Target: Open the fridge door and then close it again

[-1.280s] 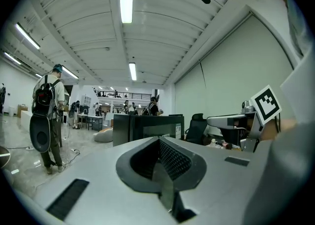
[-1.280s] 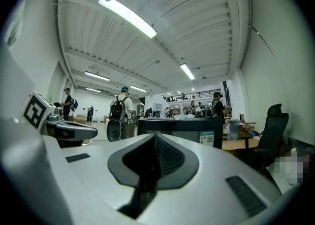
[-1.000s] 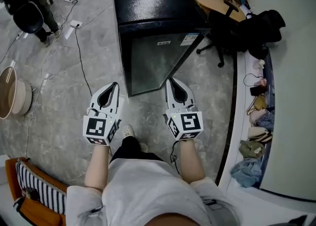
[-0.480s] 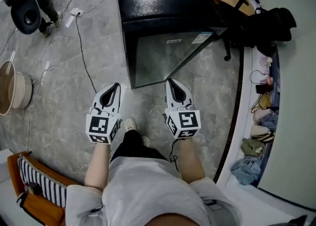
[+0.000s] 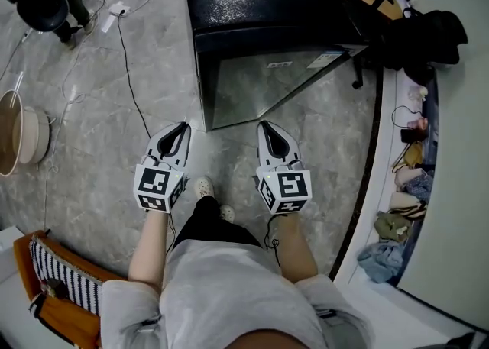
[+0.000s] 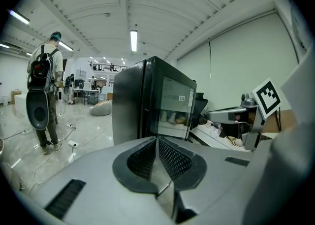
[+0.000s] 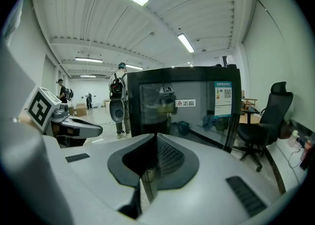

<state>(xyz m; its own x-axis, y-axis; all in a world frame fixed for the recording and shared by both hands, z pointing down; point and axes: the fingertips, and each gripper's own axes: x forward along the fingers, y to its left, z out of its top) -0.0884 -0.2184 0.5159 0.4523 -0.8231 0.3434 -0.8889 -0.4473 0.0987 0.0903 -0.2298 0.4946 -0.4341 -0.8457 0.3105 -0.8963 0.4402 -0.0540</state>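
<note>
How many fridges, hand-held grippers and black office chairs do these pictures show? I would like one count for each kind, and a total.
Fridge: 1
Grippers: 2, the left gripper and the right gripper
Black office chair: 1
Total: 4
</note>
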